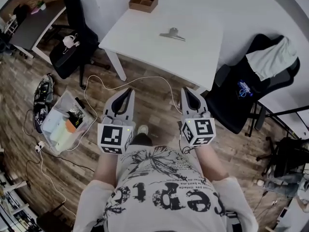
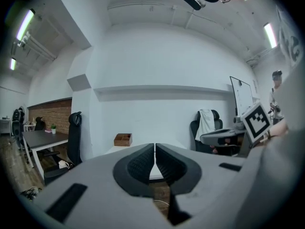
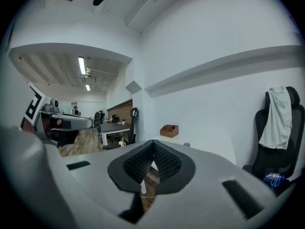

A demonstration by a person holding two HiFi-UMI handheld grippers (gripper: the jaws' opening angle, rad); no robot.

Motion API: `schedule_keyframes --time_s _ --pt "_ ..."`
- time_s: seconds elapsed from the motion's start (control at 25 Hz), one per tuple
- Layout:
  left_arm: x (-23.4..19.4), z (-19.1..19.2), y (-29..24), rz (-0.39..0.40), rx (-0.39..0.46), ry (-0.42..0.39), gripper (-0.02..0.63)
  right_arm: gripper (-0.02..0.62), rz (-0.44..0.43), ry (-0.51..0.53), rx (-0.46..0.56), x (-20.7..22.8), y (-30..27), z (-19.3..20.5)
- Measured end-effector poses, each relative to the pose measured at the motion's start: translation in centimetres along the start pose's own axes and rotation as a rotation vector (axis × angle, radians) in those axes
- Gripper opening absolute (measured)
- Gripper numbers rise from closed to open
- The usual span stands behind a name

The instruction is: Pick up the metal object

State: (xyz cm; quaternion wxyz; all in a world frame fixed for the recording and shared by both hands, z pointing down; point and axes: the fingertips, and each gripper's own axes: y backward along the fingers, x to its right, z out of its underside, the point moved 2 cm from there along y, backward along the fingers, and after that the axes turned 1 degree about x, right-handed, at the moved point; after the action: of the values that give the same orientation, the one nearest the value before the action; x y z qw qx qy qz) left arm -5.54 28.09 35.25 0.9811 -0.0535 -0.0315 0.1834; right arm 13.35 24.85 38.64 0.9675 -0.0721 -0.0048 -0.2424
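Approach step, by my read: left gripper [image 1: 128, 92] and right gripper [image 1: 186, 92] both hang short of the white table [image 1: 140, 33], off its near edge over the floor. Both are fully closed, nothing between the jaws. Whichever goes in should open before it descends, then come in low and straddle the flat, thin part. Metal object [image 1: 172, 34] lies on the table, right of its middle, well apart from both grippers, roughly in line with the right one.

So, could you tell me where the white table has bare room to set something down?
The table is bare between the wooden box and its near edge, left of the metal clip, and again right of the clip. The floor at left is crowded around the plastic bin.
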Motion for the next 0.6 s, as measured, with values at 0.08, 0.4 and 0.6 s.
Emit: schedule_keyframes --time_s 0.08,0.4,0.6 --pt "-3.4 0.2 -1.3 -0.005 -0.003 -0.004 0.012 -0.008 0.024 -0.010 -0.021 -0.7 -3.3 0.0" --pt "-11.7 1.5 -6.0 0.026 -0.036 0.021 0.012 -0.008 0.081 -0.032 -0.089 -1.7 -12.0 0.9" --pt "-13.3 2.7 -9.8 0.059 -0.072 0.055 0.012 -0.008 0.095 -0.047 -0.135 -0.6 -15.4 1.7"
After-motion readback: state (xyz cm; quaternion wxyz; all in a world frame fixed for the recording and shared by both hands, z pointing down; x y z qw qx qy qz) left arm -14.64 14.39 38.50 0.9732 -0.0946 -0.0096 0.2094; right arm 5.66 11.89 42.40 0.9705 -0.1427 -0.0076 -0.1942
